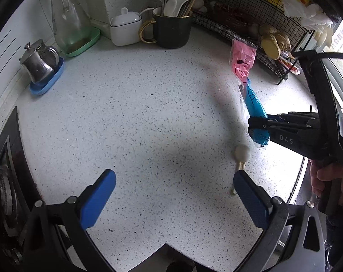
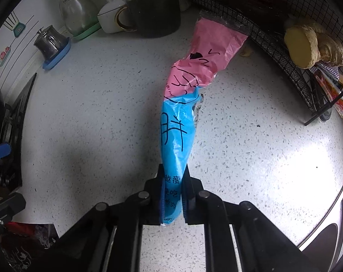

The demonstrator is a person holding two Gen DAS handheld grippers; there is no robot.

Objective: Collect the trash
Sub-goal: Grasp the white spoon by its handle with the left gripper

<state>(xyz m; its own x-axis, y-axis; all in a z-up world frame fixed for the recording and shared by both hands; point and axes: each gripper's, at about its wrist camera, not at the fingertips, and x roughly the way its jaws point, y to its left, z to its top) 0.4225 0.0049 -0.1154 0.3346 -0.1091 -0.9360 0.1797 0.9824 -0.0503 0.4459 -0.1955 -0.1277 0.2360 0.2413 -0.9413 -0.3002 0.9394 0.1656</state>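
1. The right gripper (image 2: 173,195) has its fingers pinched on the blue end of a pink-and-blue wrapper (image 2: 178,122), a long crumpled plastic pack printed with black characters.
2. The wrapper stretches away from the fingers across the speckled white tabletop (image 2: 92,113); its pink end reaches the black wire rack (image 2: 273,45), which holds a piece of ginger (image 2: 312,43).
3. The left gripper (image 1: 175,198) hangs over bare tabletop, its blue-padded fingers (image 1: 96,198) spread wide with nothing between them.
4. A small pale stick-like scrap (image 1: 241,153) lies just beyond the left gripper's right finger.
5. Along the back stand a dark mug of utensils (image 1: 172,29), a white lidded pot (image 1: 125,27), and a steel jug (image 1: 37,63).
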